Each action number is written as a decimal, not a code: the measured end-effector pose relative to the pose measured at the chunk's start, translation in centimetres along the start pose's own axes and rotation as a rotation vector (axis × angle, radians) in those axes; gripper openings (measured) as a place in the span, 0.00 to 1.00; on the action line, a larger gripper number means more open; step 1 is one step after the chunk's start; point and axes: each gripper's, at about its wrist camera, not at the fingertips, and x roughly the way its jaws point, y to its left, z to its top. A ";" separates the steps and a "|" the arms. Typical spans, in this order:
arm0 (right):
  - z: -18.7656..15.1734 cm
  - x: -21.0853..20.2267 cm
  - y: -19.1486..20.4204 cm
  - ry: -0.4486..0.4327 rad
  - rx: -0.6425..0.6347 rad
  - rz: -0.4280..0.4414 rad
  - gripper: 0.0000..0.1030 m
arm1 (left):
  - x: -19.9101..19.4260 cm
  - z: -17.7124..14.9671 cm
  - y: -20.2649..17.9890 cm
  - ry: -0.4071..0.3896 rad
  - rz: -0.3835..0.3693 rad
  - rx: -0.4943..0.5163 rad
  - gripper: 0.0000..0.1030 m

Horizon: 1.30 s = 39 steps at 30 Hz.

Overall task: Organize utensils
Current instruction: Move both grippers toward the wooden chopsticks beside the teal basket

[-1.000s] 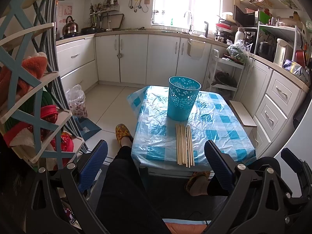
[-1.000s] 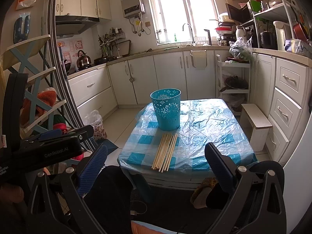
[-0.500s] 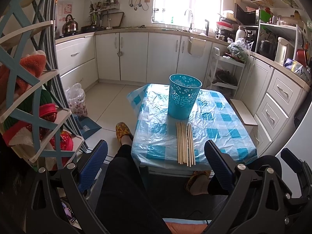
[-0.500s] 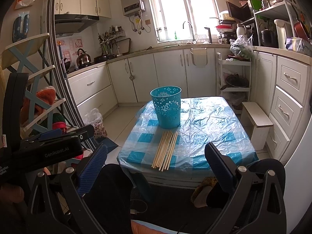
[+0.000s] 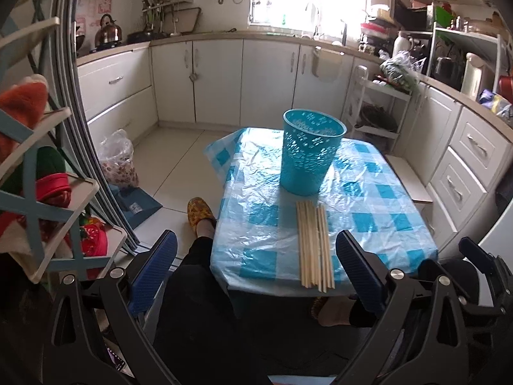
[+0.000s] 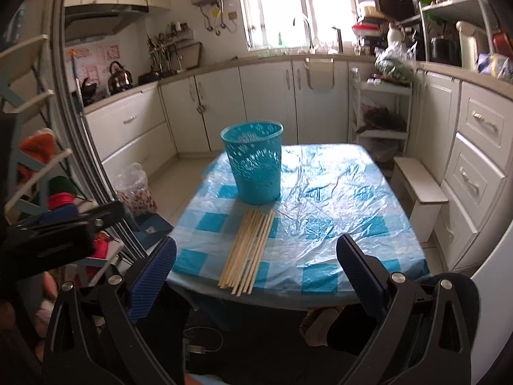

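Observation:
Several wooden chopsticks (image 5: 313,243) lie side by side near the front edge of a small table with a blue checked plastic cloth (image 5: 368,199). A teal perforated basket (image 5: 309,155) stands upright just behind them. They show in the right wrist view too: chopsticks (image 6: 248,252), basket (image 6: 255,162), table (image 6: 336,199). My left gripper (image 5: 256,258) is open and empty, short of the table's front edge. My right gripper (image 6: 256,258) is open and empty, also short of the front edge.
The person's legs and a yellow slipper (image 5: 199,211) are at the table's left front. A shelf rack (image 5: 35,192) stands on the left, white cabinets (image 5: 465,160) and a low stool (image 6: 420,186) on the right. The left gripper's body (image 6: 48,237) shows at left.
Both grippers have moved a little forward toward the table; the chopsticks and basket look nearer. Both stay open. Nothing on the table has moved.

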 end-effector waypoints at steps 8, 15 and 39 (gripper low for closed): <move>0.0 8.9 -1.8 0.136 -0.018 -0.023 0.77 | 6.8 1.6 0.5 0.078 0.014 -0.039 0.93; -0.7 16.8 -2.5 0.269 0.009 0.013 0.44 | 11.7 2.0 0.7 0.147 0.013 -0.051 0.93; 0.4 23.9 -3.2 0.363 -0.121 0.040 0.12 | 22.5 2.3 -2.4 0.277 0.011 0.019 0.93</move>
